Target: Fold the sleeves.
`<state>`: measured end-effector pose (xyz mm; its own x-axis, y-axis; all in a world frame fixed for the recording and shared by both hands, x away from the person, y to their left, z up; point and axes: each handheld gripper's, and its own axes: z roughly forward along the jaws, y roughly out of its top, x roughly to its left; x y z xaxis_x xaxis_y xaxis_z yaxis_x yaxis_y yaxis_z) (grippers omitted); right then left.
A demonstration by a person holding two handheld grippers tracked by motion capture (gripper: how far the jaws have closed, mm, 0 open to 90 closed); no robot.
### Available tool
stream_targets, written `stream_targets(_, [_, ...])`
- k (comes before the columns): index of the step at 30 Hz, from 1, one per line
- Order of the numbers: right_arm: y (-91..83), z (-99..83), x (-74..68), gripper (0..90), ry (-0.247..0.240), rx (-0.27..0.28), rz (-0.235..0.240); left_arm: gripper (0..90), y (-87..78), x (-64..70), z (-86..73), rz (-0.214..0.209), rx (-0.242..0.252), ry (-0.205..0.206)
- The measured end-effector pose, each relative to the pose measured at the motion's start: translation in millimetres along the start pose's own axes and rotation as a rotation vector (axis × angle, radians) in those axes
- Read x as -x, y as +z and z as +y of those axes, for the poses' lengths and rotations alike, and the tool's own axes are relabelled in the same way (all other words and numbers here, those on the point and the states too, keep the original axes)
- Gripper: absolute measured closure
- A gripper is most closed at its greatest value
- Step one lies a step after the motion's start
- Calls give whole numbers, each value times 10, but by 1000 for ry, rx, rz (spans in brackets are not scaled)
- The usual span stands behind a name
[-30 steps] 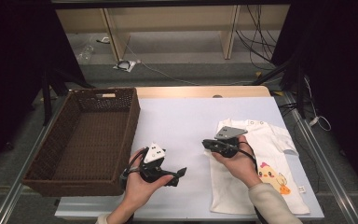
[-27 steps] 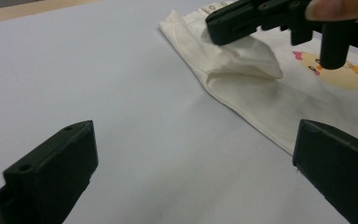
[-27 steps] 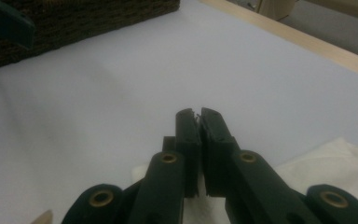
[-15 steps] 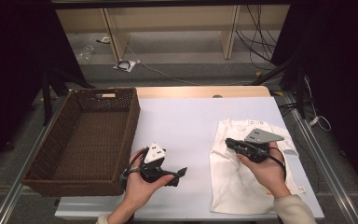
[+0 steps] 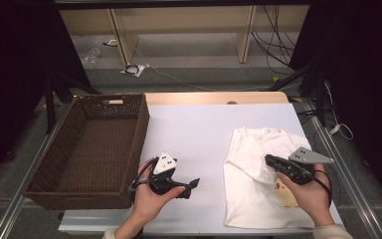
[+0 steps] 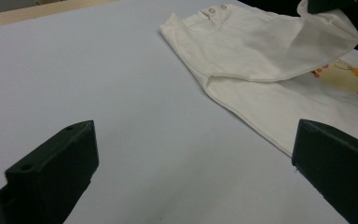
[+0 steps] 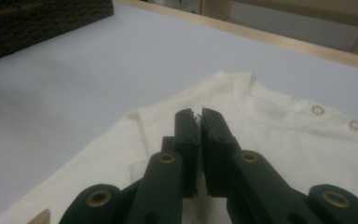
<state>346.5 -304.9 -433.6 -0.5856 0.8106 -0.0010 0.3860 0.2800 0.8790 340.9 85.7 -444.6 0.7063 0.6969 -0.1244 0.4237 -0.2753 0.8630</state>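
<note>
Quick update on the shirt fold. Compared with a second ago: right tool (image 5: 267,159) no longer at the left edge of the white cotton baby shirt with the yellow chick print (image 5: 248,196), now carried across to the garment's right half, close to the right edge of the pale lilac desk (image 5: 194,129). Seems to have dragged the left sleeve side along too. In the left gripper view, a flap of fabric lifted off the desk and pulled over the chest, ending at something dark in the top corner, almost certainly that tool. Jaws pressed nearly together in the right gripper view, just a sliver between them; hard to see the cloth in there from that angle, so calling it "clamped on the shirt edge" with a small pinch of salt. Left tool (image 5: 191,188) parked in the same spot as before, low over bare desk between the dark brown woven wicker basket (image 5: 142,134) and the shirt, jaws spread wide, holding nothing. Shirt otherwise flat on the right side of the desk, well apart from the basket. Reads as the first lengthwise fold about halfway done; next up probably laying that flap down and letting go.
</note>
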Motion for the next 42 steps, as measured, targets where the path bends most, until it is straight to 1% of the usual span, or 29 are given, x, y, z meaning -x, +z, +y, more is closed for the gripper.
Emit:
stream_targets(3, [-37, -94, 43, 859, 17, -12, -9, 1, 1, -6, -4, 1, -2, -2])
stream_targets(7, [-97, -166, 72, 854, 33, -27, -20, 1, -2, -3, -2, 3, 1, -1])
stream_targets(8, [-108, -180, 74, 852, 40, -24, -20, 1, -4, -4, 0, 2, 1, -1])
stream_targets(12, [-167, -237, 92, 843, 46, -41, -29, 1, -8, -10, -2, 5, 4, -3])
stream_targets(13, [-178, -255, 97, 841, 50, -36, -31, 1, -9, -12, 0, 7, 4, -3])
stream_targets(20, [-313, -380, 115, 832, 72, -61, -45, 1, -10, -13, -1, 9, 3, -1])
stream_targets(26, [-437, -503, 118, 811, 94, -70, -62, 1, -8, -13, -2, 10, 3, -2])
stream_targets(31, [-572, -567, 131, 775, 125, -64, -89, 1, 1, -10, -10, 12, -1, 0])
stream_targets(36, [-690, -599, 142, 734, 131, -60, -112, 1, -1, -14, -9, 15, 1, 0])
stream_targets(37, [-700, -603, 147, 718, 127, -61, -116, 1, -3, -15, -9, 14, 1, 0])
stream_targets(39, [-722, -604, 152, 665, 135, -64, -130, 1, -5, -15, -8, 13, 2, -2])
stream_targets(42, [-755, -595, 162, 624, 121, -64, -160, 1, -8, -15, -6, 12, 4, -3])
